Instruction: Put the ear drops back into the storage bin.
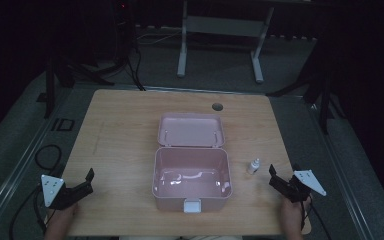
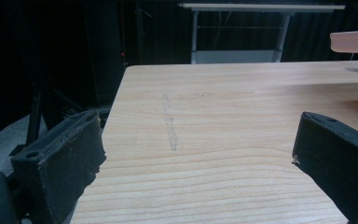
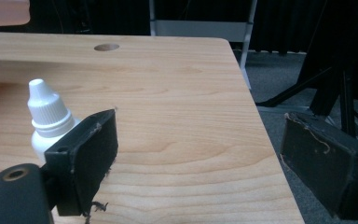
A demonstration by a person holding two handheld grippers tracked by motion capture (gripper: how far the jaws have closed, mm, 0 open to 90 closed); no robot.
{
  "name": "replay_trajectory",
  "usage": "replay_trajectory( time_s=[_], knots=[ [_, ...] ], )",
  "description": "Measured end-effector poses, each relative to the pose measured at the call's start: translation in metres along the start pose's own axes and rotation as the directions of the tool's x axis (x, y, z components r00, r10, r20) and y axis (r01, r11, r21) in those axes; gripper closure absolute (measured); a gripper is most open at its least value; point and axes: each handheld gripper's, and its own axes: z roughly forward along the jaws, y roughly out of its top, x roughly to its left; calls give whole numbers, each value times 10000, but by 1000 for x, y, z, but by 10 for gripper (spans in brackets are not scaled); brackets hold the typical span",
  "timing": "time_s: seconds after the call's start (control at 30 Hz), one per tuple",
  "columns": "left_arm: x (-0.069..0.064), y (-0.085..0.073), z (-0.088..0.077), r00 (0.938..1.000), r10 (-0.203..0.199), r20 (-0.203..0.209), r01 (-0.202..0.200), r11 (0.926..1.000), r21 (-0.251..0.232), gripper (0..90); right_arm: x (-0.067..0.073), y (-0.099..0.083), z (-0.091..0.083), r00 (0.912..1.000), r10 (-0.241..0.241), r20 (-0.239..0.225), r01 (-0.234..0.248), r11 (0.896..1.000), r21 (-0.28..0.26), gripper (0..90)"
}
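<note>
- Presently: small white dropper bottle stands upright on table, just right of open pink box, which looks empty.
- Right gripper near bottle, jaws released, empty.
- Left gripper released, empty, well apart.
- Judged step: pre-grasp. Next likely needs right jaws straddling the bottle.

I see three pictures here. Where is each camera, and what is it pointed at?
High view: above the person's side, looking forward and down on the wooden table, pink box open, both hands and grippers at the bottom.
Left gripper view: rides the left gripper, looking along its open jaws across bare tabletop.
Right gripper view: rides the right gripper, jaws open, small white bottle behind one.
Shared: the bottle and the table's round hole.
</note>
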Motion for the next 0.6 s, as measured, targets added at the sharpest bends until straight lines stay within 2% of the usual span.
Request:
replay_trajectory(
  time_s=[0.1, 0.13, 0.17, 0.27, 0.37, 0.47, 0.5, 0.6],
  knots=[
    [0, 0, 0, 10000, 13, 2, -13, 10000, 17, 20, 1, 0, 2, 10000, -10, -21, 11, 9999, 158, 110],
    [0, 0, 0, 10000, 21, -7, -21, 10000, 13, 20, 0, 0, 5, 9992, -41, -398, 60, 9988, 477, 110],
    [0, 0, 0, 10000, 18, -1, -18, 10000, 26, 20, 0, 0, 7, 9983, 5, -585, 32, 9980, 632, 110],
    [0, 0, 0, 10000, 8, 15, -8, 10000, 15, 20, 4, 2, 10, 9974, -404, -593, 454, 9954, 848, 110],
    [0, 0, 0, 10000, -26, 6, 26, 10000, -8, 20, 5, 4, 10, 9964, -473, -697, 532, 9950, 851, 110],
    [0, 0, 1, 10000, -4, 31, 4, 10000, 13, 20, 10, 5, 13, 9926, -985, -709, 1059, 9884, 1085, 111],
    [0, 0, 1, 10000, -6, 33, 6, 10000, 16, 20, 10, 5, 13, 9924, -997, -720, 1074, 9879, 1120, 110],
    [0, 0, 1, 10000, -14, 31, 14, 10000, 9, 20, 7, 9, 14, 9943, -551, -912, 668, 9890, 1316, 111]
  ],
)
